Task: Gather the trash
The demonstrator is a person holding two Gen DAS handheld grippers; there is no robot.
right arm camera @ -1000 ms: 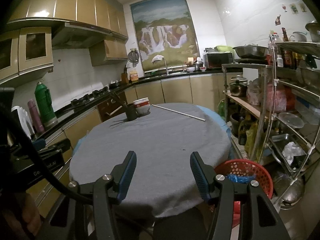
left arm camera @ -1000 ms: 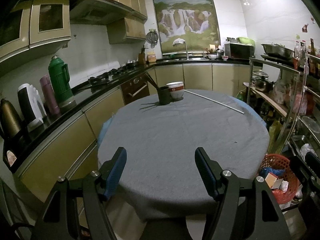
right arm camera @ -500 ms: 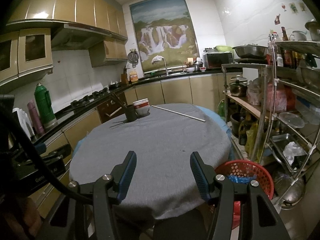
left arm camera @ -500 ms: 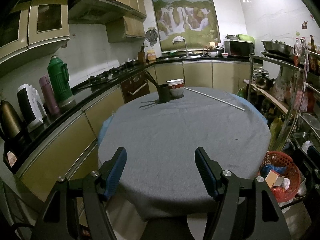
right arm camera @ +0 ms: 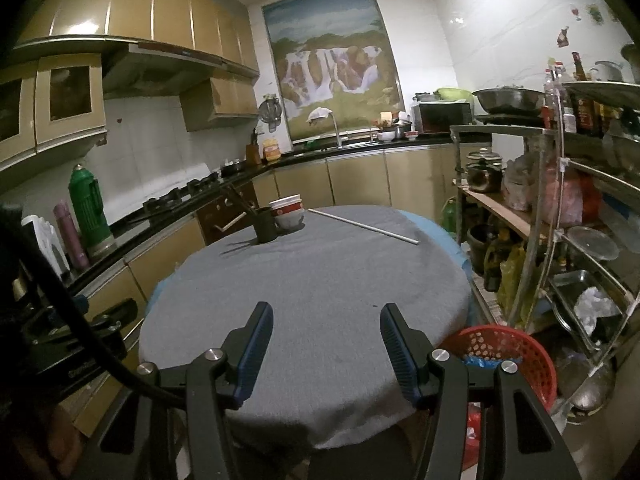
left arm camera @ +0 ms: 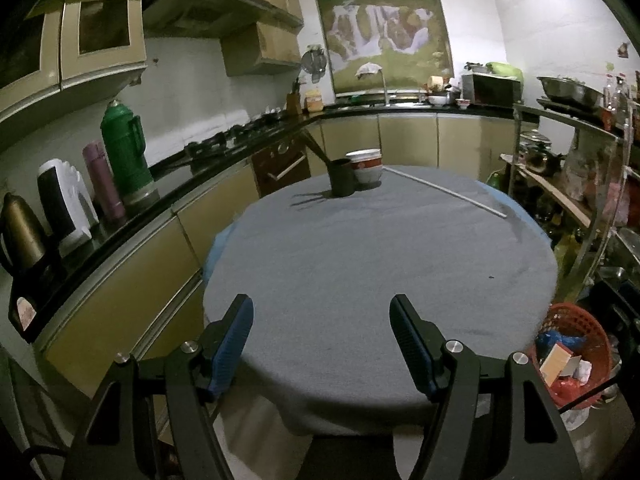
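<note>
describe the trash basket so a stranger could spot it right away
Start at the round table under the grey cloth. On the floor by its right edge, before the metal shelves, stands the basket. It is the only red thing down there, with perforated plastic walls and scraps inside.

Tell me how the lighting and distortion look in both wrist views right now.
Left wrist view: dim, fisheye-bent counter, dark mug casting a shadow leftward on the gray cloth. Right wrist view: glare on the upper cabinets, black corners, red basket legible.
</note>
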